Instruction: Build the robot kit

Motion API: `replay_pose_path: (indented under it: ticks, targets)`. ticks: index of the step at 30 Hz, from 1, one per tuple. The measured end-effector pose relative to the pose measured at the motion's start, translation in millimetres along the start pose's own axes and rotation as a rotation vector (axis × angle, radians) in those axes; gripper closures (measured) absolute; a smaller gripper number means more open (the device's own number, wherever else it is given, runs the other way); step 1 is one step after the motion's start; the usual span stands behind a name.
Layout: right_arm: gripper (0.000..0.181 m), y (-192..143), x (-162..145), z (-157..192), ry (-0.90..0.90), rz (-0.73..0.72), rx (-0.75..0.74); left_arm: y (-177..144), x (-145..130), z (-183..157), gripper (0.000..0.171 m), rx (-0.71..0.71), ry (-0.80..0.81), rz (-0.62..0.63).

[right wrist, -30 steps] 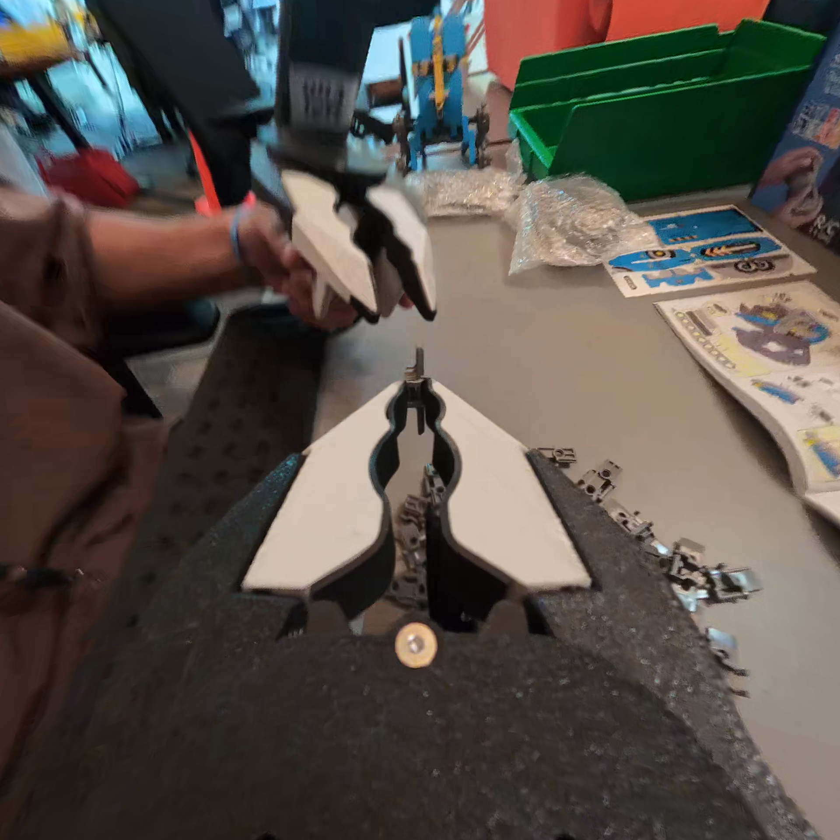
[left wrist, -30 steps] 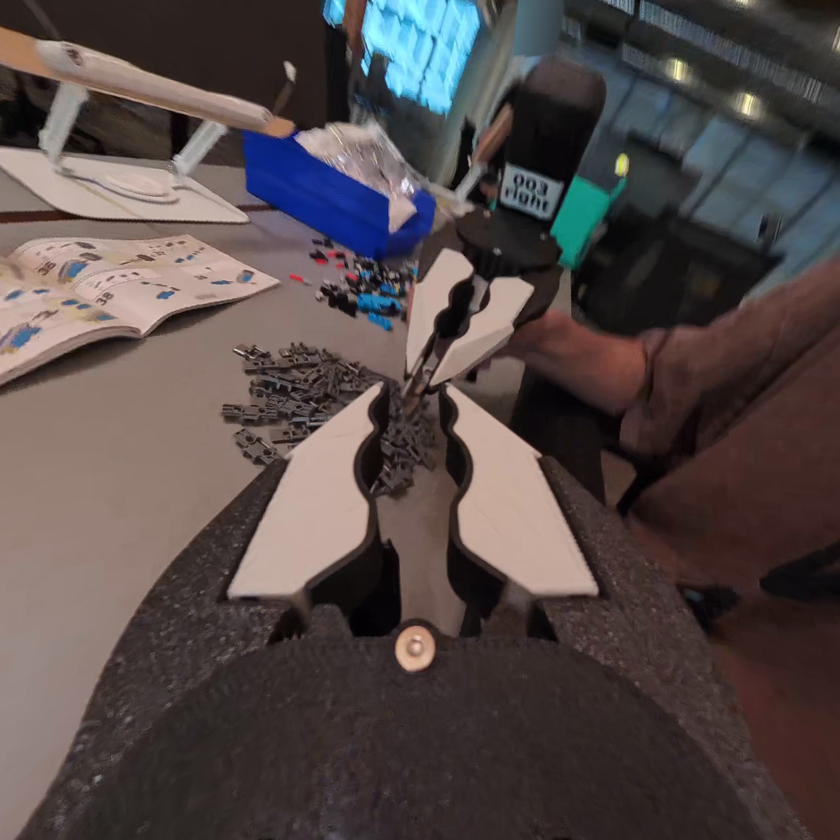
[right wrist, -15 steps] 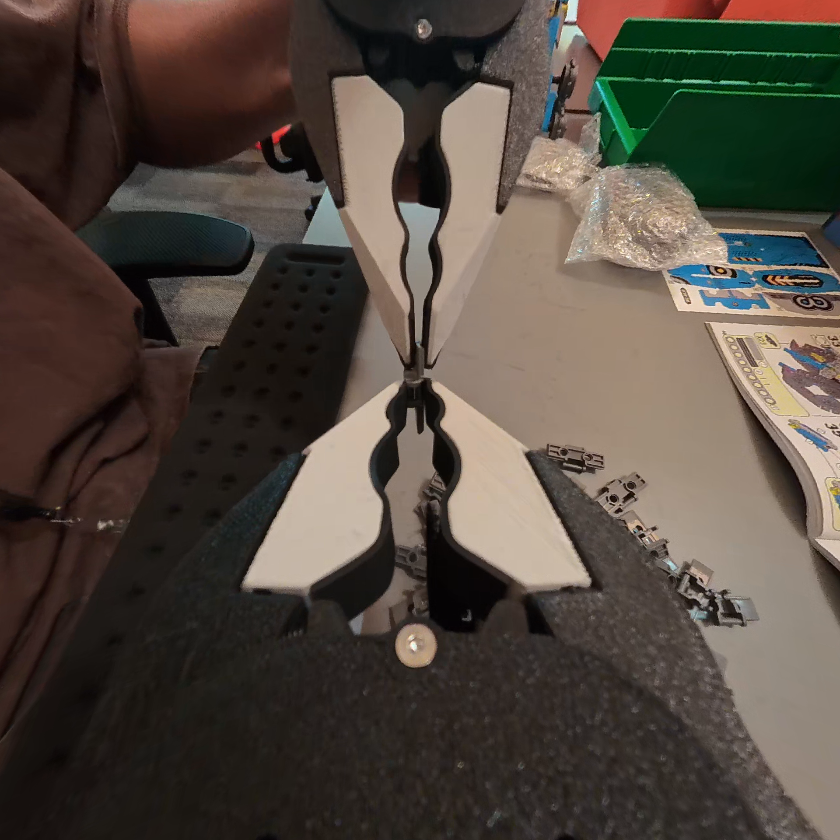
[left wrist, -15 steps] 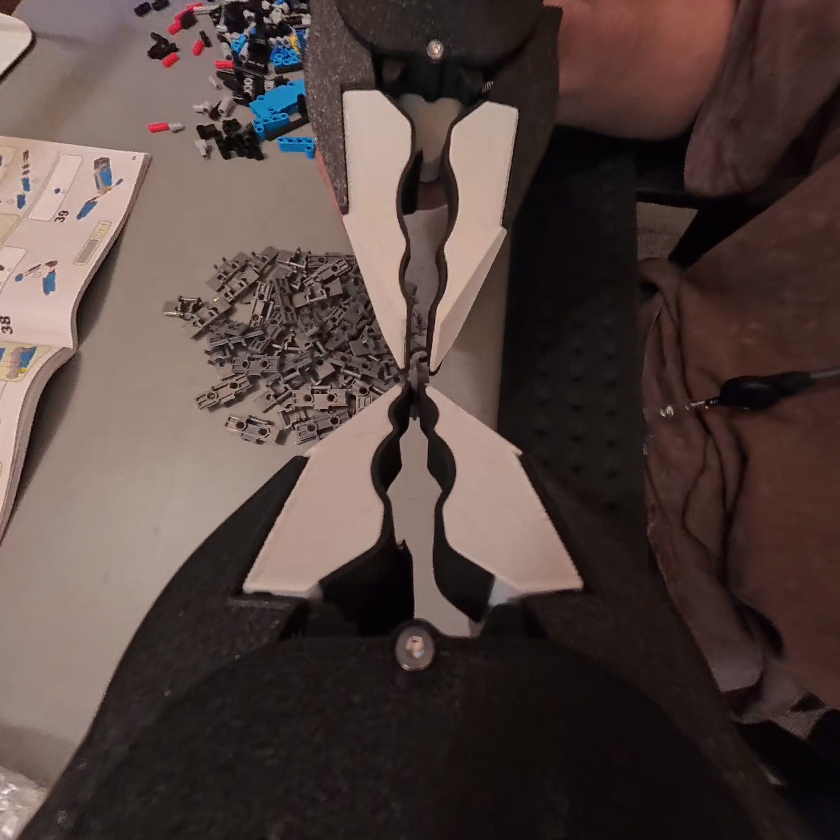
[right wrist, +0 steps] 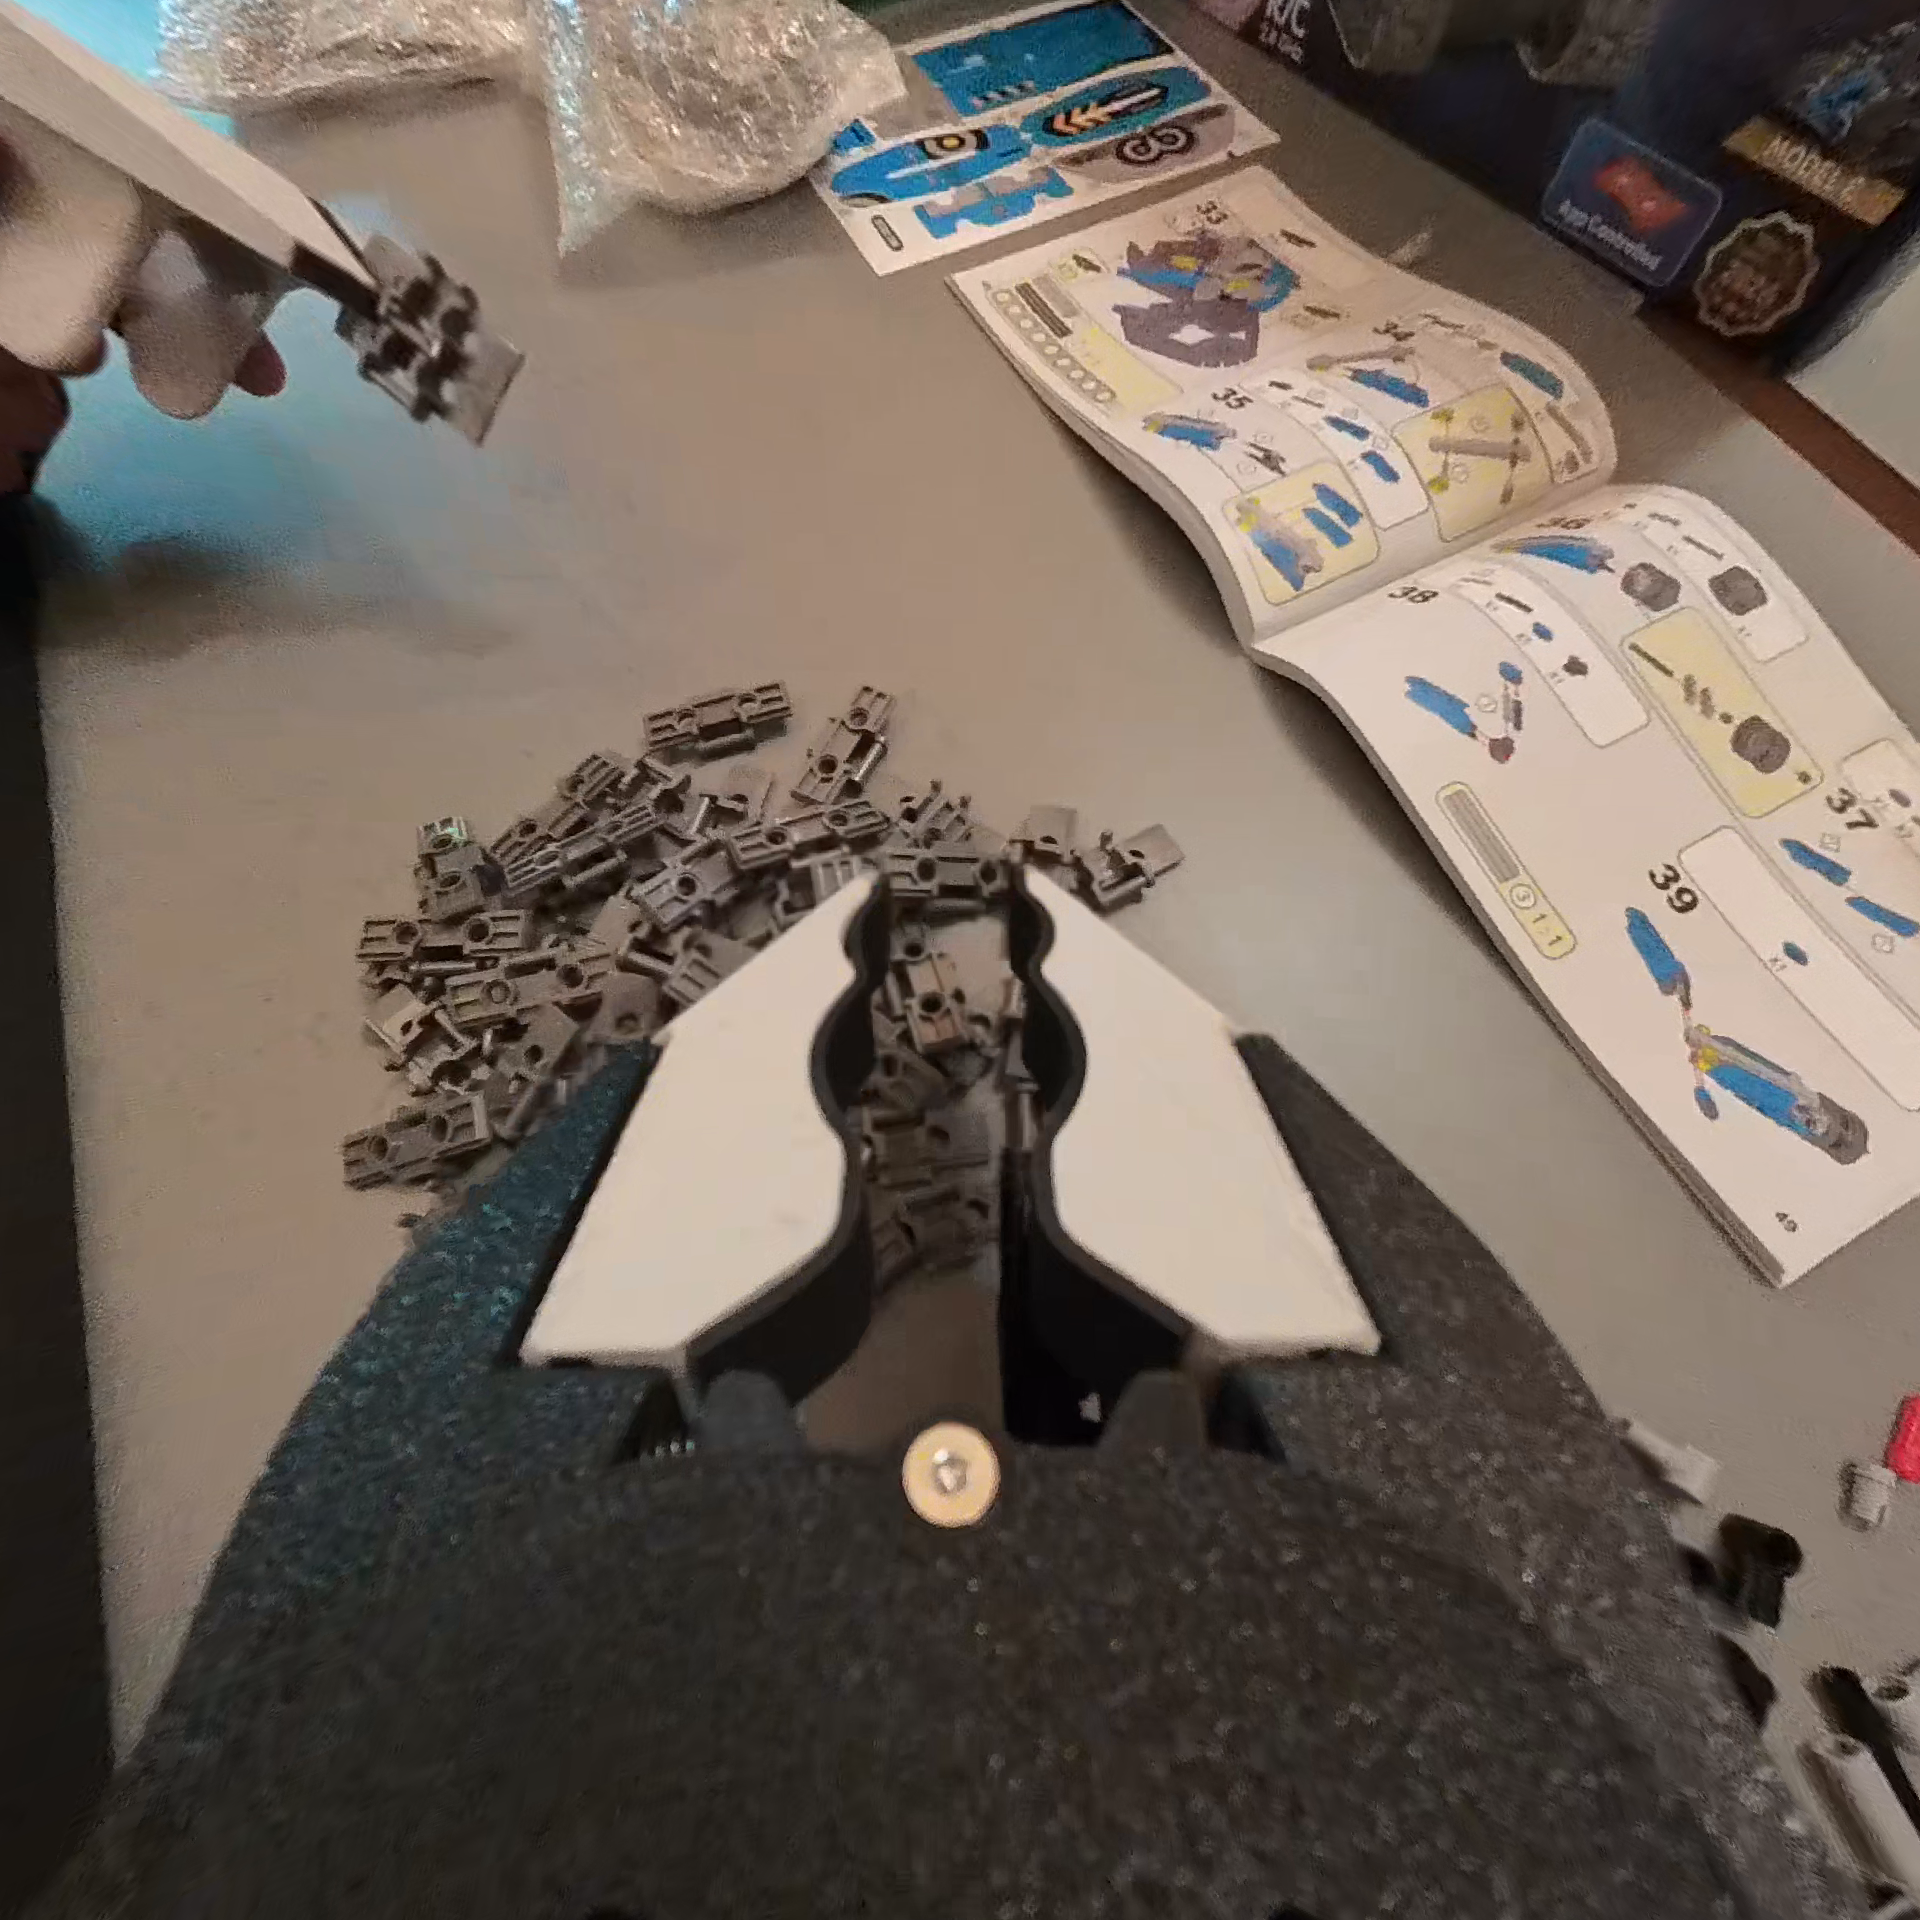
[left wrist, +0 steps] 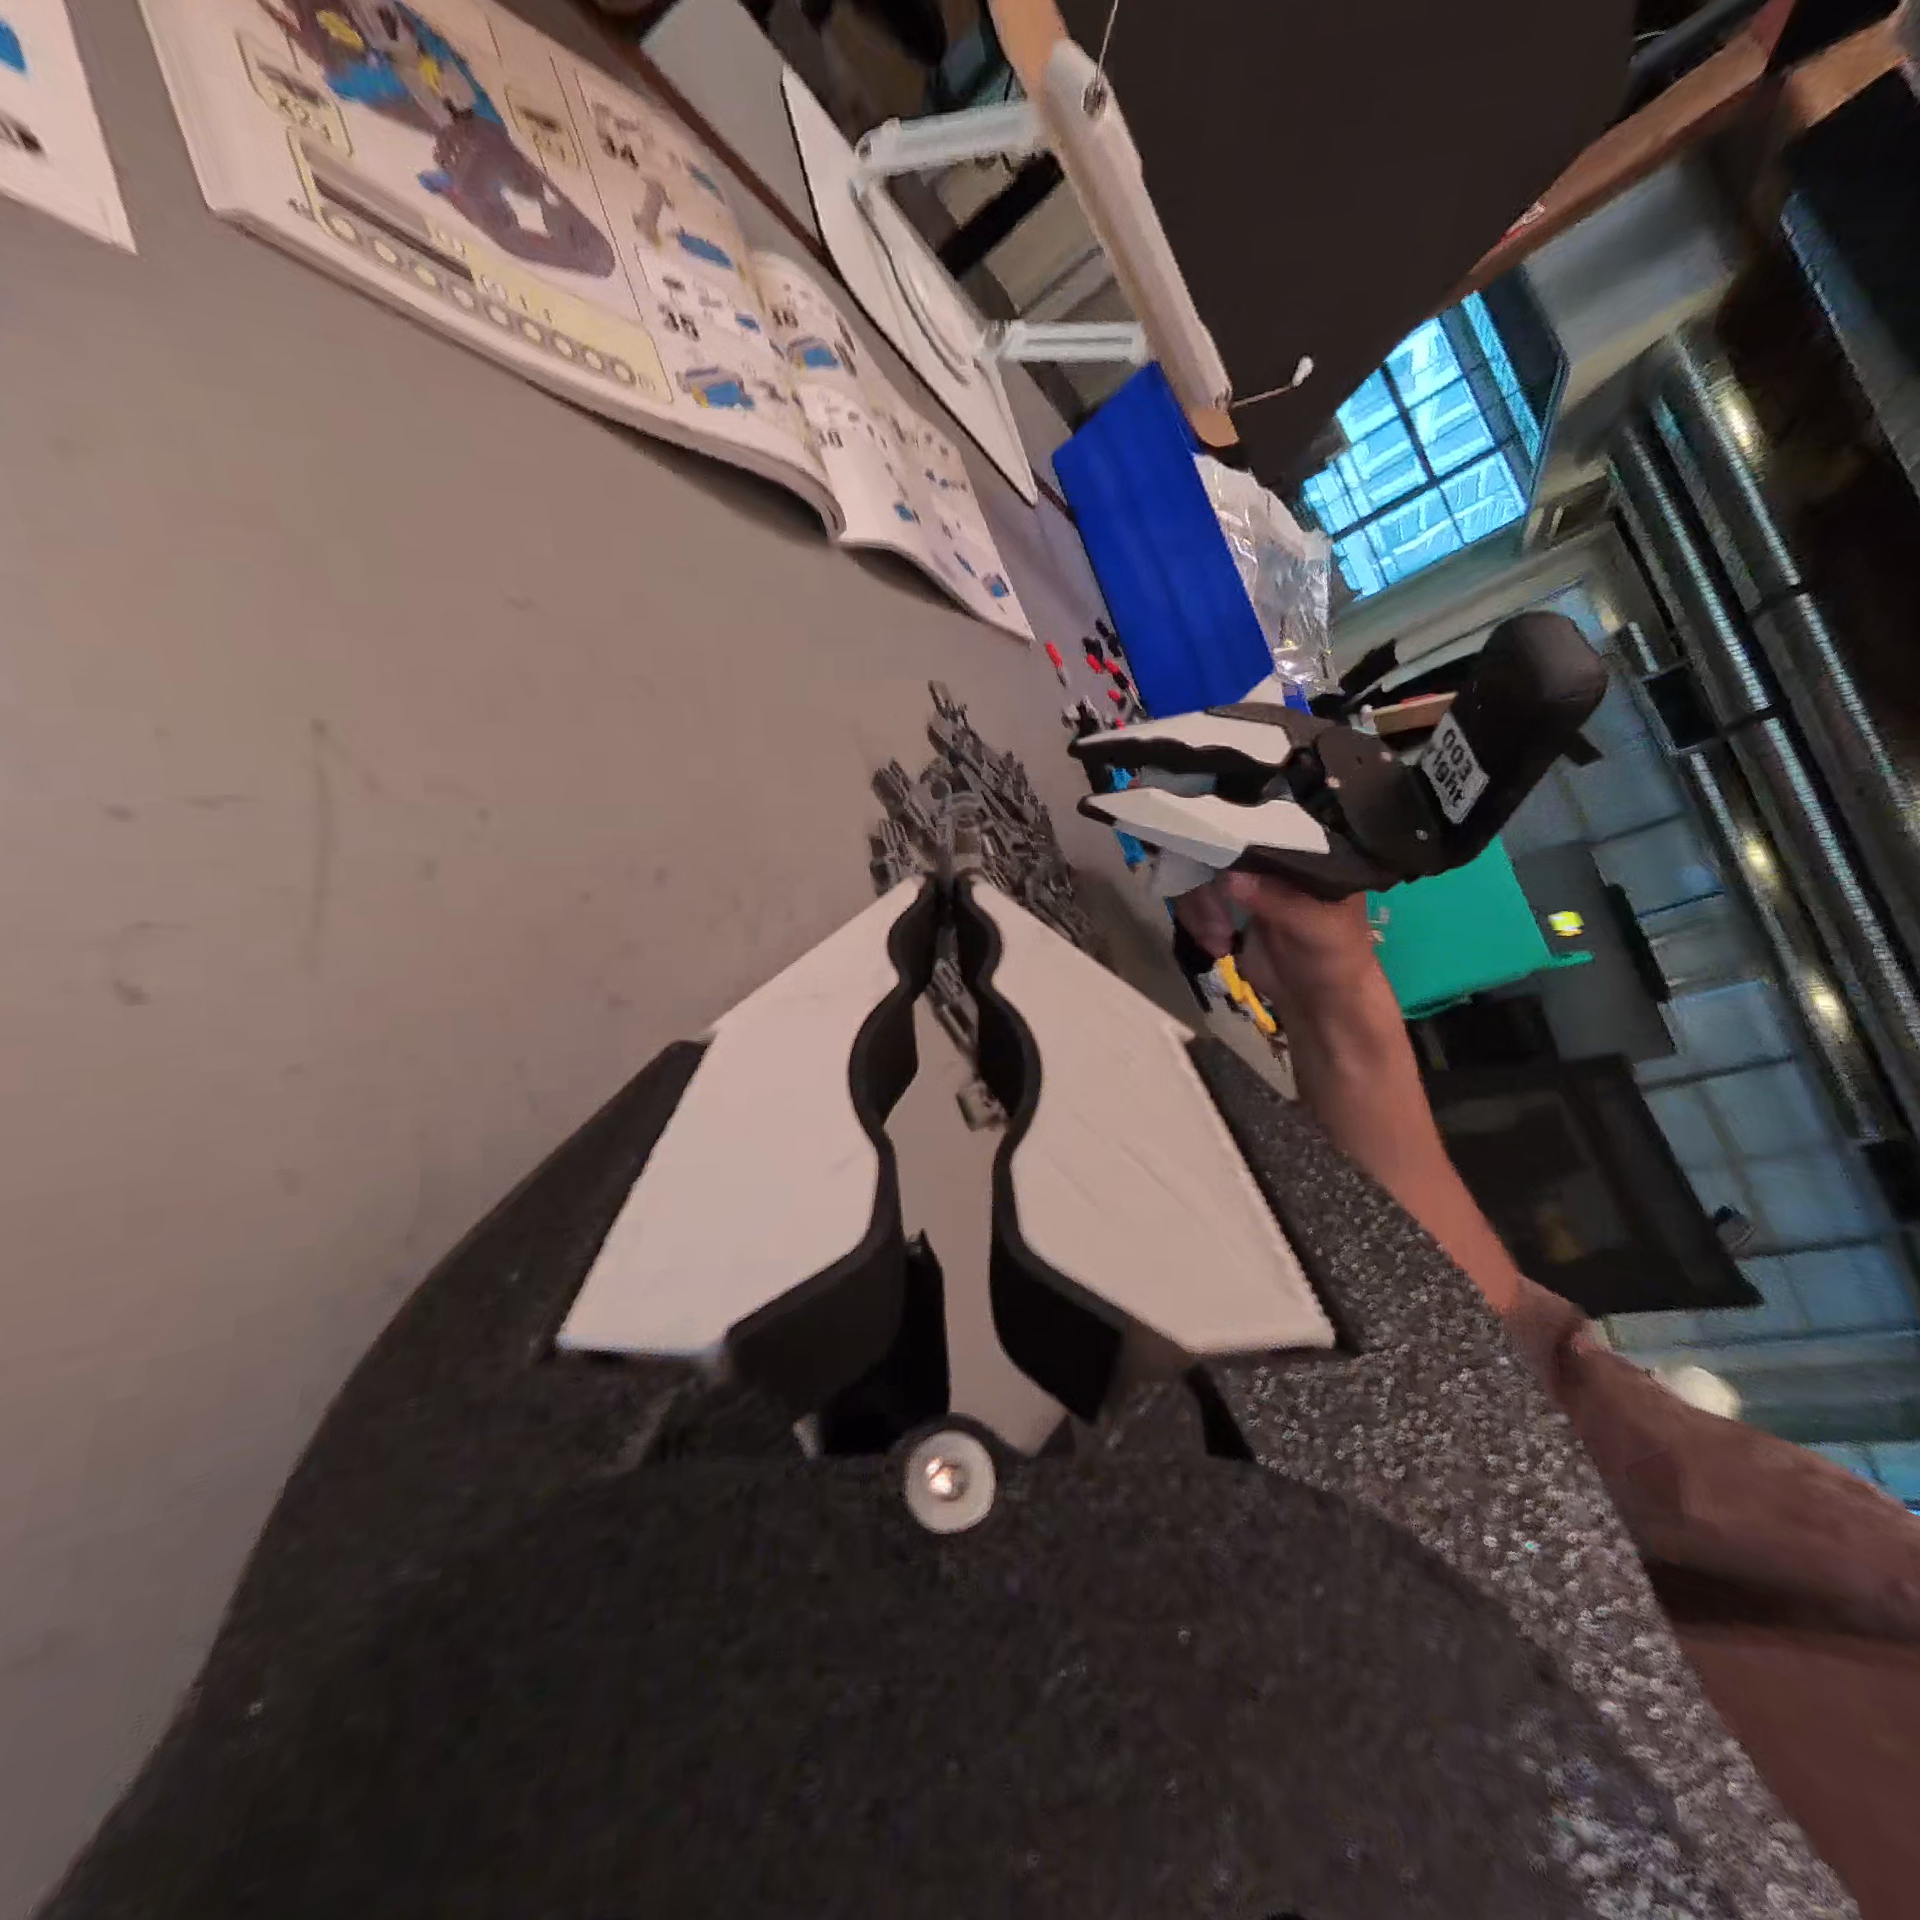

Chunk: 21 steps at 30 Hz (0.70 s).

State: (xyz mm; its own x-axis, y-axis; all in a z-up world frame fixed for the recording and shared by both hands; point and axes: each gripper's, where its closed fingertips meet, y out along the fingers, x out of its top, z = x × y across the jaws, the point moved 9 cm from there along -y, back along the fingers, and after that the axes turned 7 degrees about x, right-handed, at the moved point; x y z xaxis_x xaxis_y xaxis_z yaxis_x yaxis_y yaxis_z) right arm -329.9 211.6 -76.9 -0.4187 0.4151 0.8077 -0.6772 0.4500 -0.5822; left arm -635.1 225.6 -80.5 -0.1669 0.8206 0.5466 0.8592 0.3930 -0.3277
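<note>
left gripper [left wrist: 948, 896] pinched tight on a small grey plastic building piece [right wrist: 431, 338] held up above the grey table [right wrist: 727, 520], right gripper [right wrist: 951, 883] open a little, empty, low over the pile of small grey plastic pieces [right wrist: 582, 925], open paper instruction booklet [right wrist: 1558, 665] lying nearby

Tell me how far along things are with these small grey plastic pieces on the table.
Done: the left gripper is shut on what looks like a few small grey plastic pieces clipped together, held above the grey table. In hand: the right gripper, jaws open and empty, hovers over the loose pile of grey pieces. Left: many pieces in that pile lie separate.
</note>
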Motion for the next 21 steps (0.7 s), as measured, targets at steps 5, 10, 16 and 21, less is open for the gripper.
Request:
replay_pose_path:
  ticks: [5, 10, 16, 21]
  targets:
    - [0.151, -3.7, 10.9, -15.8, 0.06, 0.046, -0.002, -1.2, 1.9, 0.4, 0.169, 0.03, 0.232, -0.173]
    - [0.15, 21.1, 17.3, -36.0, 0.068, 0.155, -0.061, -3.1, -4.2, -24.6, 0.169, -0.056, 0.429, -0.267]
    - [0.157, 28.5, 7.7, -43.5, 0.14, 0.179, -0.045, -3.8, -16.9, -41.4, 0.169, -0.075, 0.592, -0.268]
    - [0.161, 22.5, -1.0, -42.5, 0.185, 0.128, -0.019, -3.2, -16.2, -39.5, 0.169, -0.076, 0.575, -0.258]
